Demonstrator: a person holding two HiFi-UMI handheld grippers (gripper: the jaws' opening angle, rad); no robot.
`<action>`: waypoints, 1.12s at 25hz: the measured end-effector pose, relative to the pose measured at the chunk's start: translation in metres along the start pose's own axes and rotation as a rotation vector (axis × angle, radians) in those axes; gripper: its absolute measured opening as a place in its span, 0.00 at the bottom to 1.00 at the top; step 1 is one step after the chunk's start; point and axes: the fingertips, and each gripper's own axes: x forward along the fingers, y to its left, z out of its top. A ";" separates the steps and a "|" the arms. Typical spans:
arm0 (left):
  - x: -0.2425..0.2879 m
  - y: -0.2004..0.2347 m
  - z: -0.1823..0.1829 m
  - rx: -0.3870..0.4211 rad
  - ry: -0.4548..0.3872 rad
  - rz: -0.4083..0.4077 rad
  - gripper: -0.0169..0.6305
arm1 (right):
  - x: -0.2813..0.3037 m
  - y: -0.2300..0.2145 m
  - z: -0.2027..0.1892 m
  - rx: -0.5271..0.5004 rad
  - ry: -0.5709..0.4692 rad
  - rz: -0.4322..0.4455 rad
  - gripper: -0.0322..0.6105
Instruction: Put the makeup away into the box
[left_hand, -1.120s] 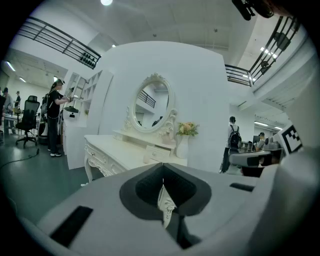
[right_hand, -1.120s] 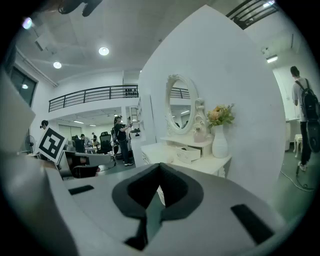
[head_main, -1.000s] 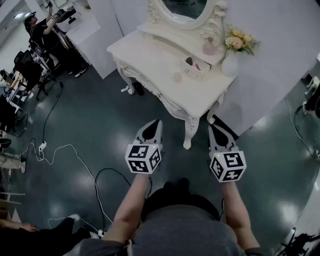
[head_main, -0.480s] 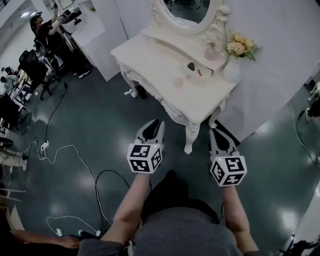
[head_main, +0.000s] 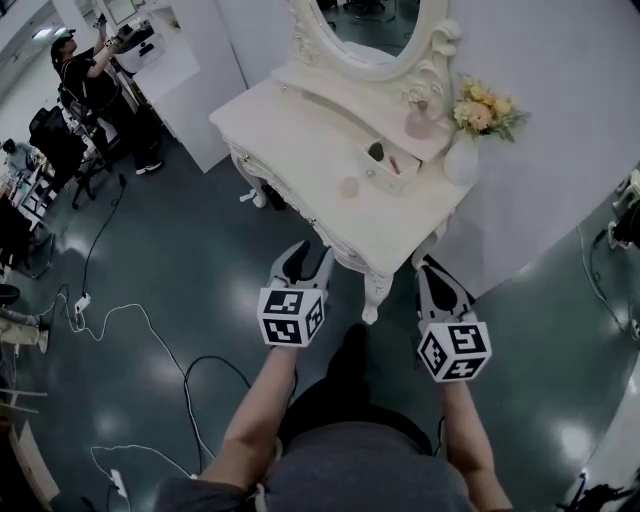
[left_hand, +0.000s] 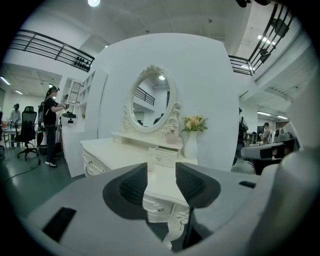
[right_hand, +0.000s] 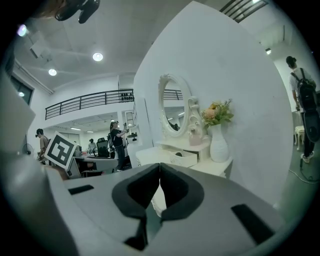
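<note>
I am short of the white tabletop (head_main: 300, 130), with both claws over the green floor (head_main: 190, 260) at its near corner. The left claw (head_main: 312, 250) has just been opening. Its jaws stand apart with nothing between them; through the gap I see only the tabletop edge further off. The right claw (head_main: 430, 265) is closed, jaws tip to tip, and empty.

The box (head_main: 388, 165) sits open on the right part of the tabletop, below the raised shelf under the mirror (head_main: 375, 25). Something dark and something pink already lie in it, too small to name. Just near-left of it a round pink piece (head_main: 349, 187) lies loose on the tabletop. A pink bottle (head_main: 419, 122) stands on the shelf beyond the box, near the white vase (head_main: 462, 160) of flowers.

I judge the round piece to be light, hard and smooth, so it could skid if one pad nudges it first. I would come down from above and pinch it across its width, both pads meeting its rim together. The bottle looks taller and may be glass. I would grip its body low, firmly but gently, and keep it upright and clear of the vase. I am too far off to reach either yet.
</note>
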 end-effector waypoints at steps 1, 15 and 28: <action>0.010 0.003 0.001 0.004 0.002 0.002 0.28 | 0.007 -0.005 0.001 -0.001 0.002 -0.004 0.05; 0.142 0.043 0.012 0.013 0.082 -0.030 0.36 | 0.098 -0.062 0.019 0.037 0.043 -0.091 0.05; 0.221 0.059 -0.013 0.031 0.223 -0.086 0.36 | 0.144 -0.091 0.034 0.067 0.038 -0.178 0.05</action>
